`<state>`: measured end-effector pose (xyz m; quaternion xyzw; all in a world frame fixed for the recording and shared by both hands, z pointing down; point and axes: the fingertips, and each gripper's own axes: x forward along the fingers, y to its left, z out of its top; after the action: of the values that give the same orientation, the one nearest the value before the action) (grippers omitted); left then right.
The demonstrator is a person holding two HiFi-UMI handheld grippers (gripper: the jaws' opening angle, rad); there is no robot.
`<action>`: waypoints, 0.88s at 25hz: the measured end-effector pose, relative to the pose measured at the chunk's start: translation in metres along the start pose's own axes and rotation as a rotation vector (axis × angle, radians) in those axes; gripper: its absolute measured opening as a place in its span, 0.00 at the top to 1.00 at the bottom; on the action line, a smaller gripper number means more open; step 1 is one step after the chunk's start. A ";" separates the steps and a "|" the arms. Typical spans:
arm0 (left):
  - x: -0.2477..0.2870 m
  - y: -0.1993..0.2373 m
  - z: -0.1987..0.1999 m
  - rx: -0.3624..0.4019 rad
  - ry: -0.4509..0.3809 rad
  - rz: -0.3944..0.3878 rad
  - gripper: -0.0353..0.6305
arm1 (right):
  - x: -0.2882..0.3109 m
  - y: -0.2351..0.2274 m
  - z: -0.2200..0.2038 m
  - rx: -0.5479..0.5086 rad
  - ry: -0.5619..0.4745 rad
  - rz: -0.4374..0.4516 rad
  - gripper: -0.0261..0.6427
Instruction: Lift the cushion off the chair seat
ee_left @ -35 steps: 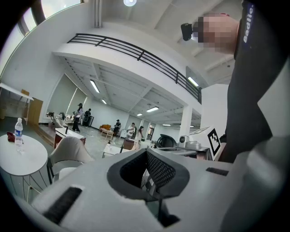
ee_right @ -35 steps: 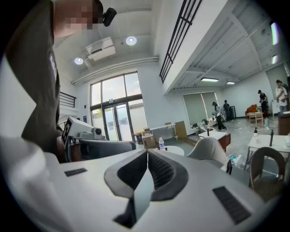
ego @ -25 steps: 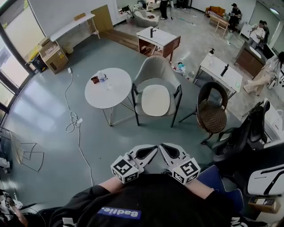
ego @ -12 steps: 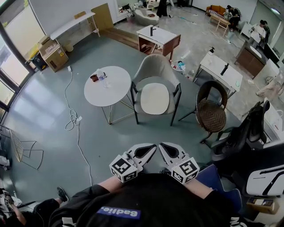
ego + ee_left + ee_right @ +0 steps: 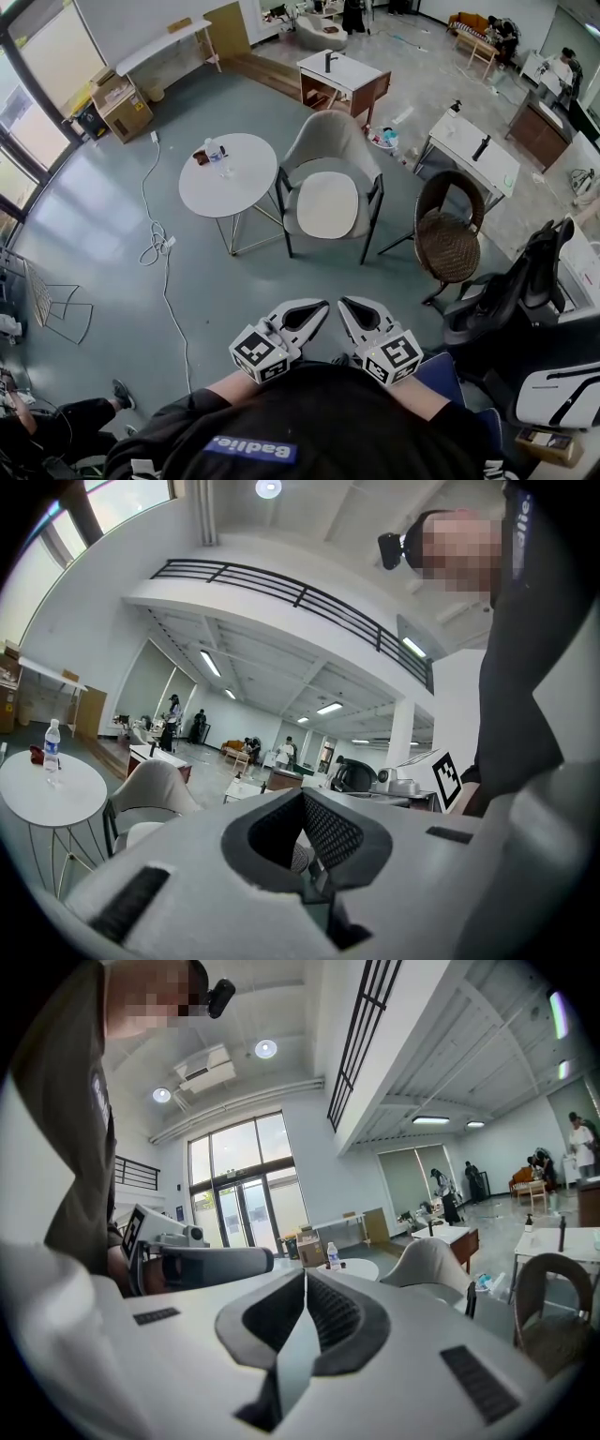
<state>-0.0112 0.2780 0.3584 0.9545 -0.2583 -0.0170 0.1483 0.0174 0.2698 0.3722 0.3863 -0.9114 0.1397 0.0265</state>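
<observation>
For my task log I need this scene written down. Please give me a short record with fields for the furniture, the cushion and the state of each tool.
round table: white, holds a bottle
chair: grey, dark legs, beside the round table
cushion: cream, flat on the chair seat, not yet lifted
left tool: shut, empty, away from the cushion
right tool: shut, empty, next to the left tool
</observation>
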 end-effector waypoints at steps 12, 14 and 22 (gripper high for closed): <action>0.021 -0.001 -0.004 0.003 -0.025 0.084 0.92 | -0.025 -0.035 0.005 -0.004 -0.019 -0.004 0.92; 0.024 0.005 -0.003 0.000 -0.030 0.093 0.92 | -0.023 -0.043 0.006 -0.007 -0.017 -0.007 0.92; 0.046 0.051 0.008 -0.003 -0.035 0.088 0.92 | 0.012 -0.073 0.021 -0.034 -0.012 -0.021 0.92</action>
<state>0.0025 0.2112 0.3677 0.9415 -0.3025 -0.0274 0.1457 0.0623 0.2078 0.3711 0.3962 -0.9096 0.1217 0.0291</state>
